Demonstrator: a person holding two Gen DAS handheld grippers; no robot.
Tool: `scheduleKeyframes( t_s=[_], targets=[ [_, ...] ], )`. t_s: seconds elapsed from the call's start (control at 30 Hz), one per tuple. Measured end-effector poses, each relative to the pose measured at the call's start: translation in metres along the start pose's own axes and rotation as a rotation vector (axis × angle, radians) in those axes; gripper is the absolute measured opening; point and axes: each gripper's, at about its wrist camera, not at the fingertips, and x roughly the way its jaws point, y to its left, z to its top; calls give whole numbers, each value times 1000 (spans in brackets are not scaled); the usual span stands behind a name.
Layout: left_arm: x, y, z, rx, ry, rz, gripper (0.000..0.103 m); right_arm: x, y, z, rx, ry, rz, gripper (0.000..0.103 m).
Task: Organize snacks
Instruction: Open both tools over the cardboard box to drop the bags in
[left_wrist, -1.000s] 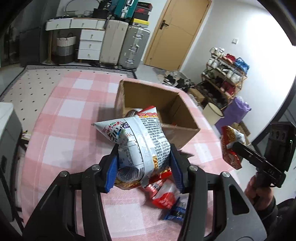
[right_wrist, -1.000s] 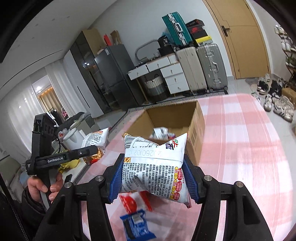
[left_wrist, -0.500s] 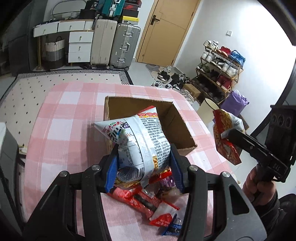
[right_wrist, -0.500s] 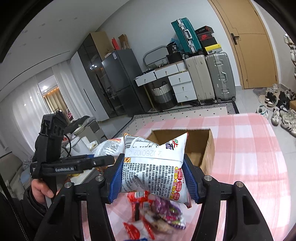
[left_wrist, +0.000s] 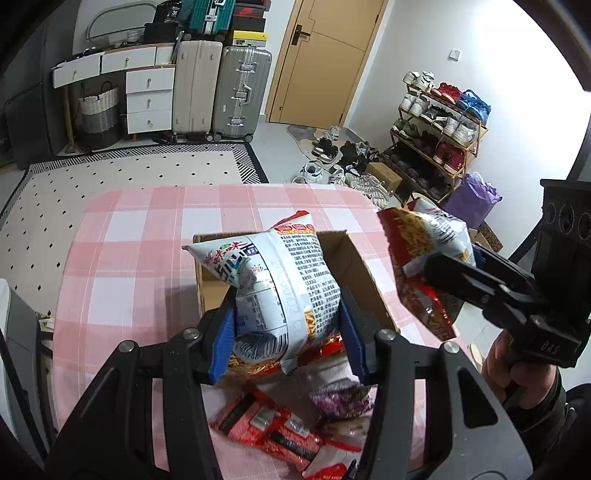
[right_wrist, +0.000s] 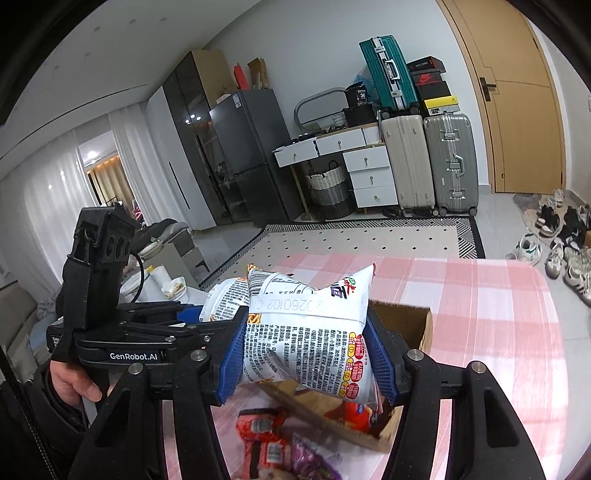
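Note:
My left gripper (left_wrist: 288, 339) is shut on a white snack bag (left_wrist: 280, 288) and holds it above the near side of the open cardboard box (left_wrist: 365, 273). My right gripper (right_wrist: 306, 360) is shut on a second white snack bag (right_wrist: 310, 332), which is red on its other face, and holds it above the box (right_wrist: 417, 325). In the left wrist view the right gripper (left_wrist: 491, 280) and its bag (left_wrist: 417, 254) are at the right, level with the box. In the right wrist view the left gripper (right_wrist: 122, 332) is at the left, its bag (right_wrist: 225, 302) beside mine.
Loose snacks lie on the pink checked tablecloth (left_wrist: 129, 258) near me: red packets (left_wrist: 266, 432) and a purple packet (left_wrist: 340, 398). They also show in the right wrist view (right_wrist: 262, 439). A side table with cups (right_wrist: 162, 280) stands left of the table. Suitcases and drawers line the far wall.
Both grippers have risen and pulled back from the box with their bags still held. The two bags have come closer together. More loose snacks show below.

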Motion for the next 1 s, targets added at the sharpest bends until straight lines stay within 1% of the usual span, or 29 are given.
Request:
scheduleKeyframes(
  t_s=[0.13,0.23,0.37,0.57,0.7,0.73,0.77,0.8,0.83,0.87,0.93,1.0],
  targets=[
    [14,-1,14,12,11,-3,47,13,-6,9,-1,8,-4,60],
    [31,1,20,9,38,-6,47,24,-13,9,7,22,-4,60],
    [52,2,22,12,70,-11,47,36,-19,7,12,40,-8,60],
    [79,7,23,10,96,-13,48,53,-33,3,38,57,-14,60],
    [90,13,21,-10,111,6,48,62,-40,0,54,66,-28,65],
    [92,15,21,-12,113,11,49,64,-43,-1,57,66,-31,67],
    [93,17,20,-10,112,23,52,64,-45,-1,63,62,-32,68],
    [94,17,19,-8,112,35,58,63,-46,-2,66,60,-31,68],
    [94,17,18,-7,112,35,61,62,-47,-2,68,58,-29,68],
    [93,17,18,-6,110,32,63,61,-47,-2,67,57,-31,68],
    [91,16,16,-1,104,40,63,58,-47,-2,64,47,-33,69],
    [85,15,14,3,98,43,67,53,-46,-1,66,34,-35,71]
  ],
)
